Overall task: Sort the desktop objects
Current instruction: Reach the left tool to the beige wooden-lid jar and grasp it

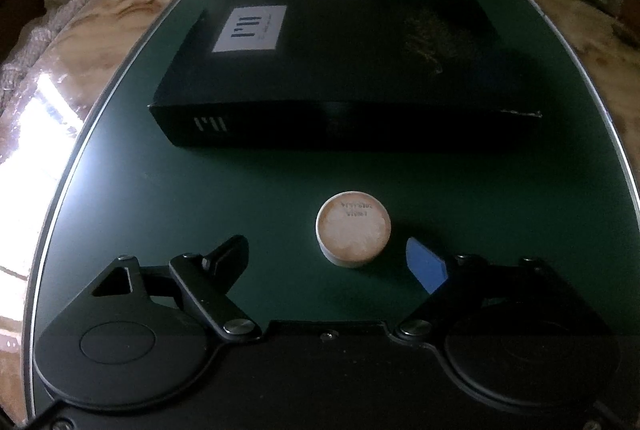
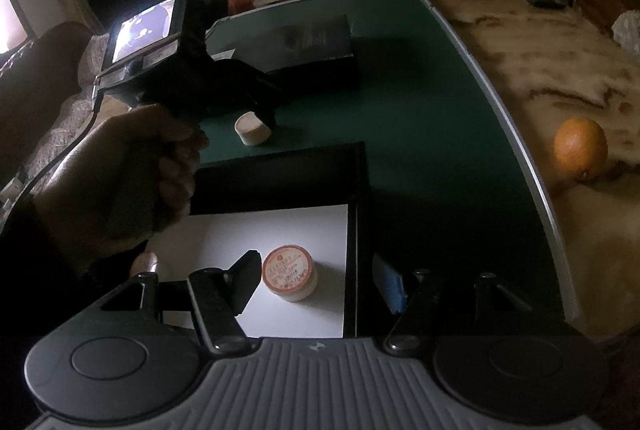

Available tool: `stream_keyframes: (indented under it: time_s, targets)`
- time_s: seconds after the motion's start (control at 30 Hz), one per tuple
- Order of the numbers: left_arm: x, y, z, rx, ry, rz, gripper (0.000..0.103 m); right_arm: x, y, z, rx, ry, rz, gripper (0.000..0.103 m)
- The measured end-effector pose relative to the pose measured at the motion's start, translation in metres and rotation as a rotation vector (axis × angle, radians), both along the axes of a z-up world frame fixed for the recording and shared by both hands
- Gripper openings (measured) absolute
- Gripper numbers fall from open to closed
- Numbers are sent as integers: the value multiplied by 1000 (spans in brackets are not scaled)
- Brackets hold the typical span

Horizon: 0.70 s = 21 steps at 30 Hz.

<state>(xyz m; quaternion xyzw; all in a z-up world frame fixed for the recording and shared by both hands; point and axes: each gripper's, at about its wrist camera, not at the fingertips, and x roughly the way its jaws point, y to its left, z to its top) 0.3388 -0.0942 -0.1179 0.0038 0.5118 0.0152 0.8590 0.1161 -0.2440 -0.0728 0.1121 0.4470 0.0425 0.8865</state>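
A dark green mat covers the table. The left gripper has its fingers released around a small round tub; the right gripper is spread over another tub in an open box.

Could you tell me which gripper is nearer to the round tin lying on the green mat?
The left gripper: the tin on the mat sits between its open fingertips. The right gripper hovers farther back, over the open box.
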Motion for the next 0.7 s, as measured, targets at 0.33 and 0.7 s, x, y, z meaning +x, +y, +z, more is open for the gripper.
stream_keyframes:
  time_s: [0.33,0.7]
  targets:
    - [7,-2,-10,-9,16,-18,78,1,3,-4,-1,11,7,65]
    - [10,-4,-16,-15,17,-41,73,1,5,-5,-6,10,7,65]
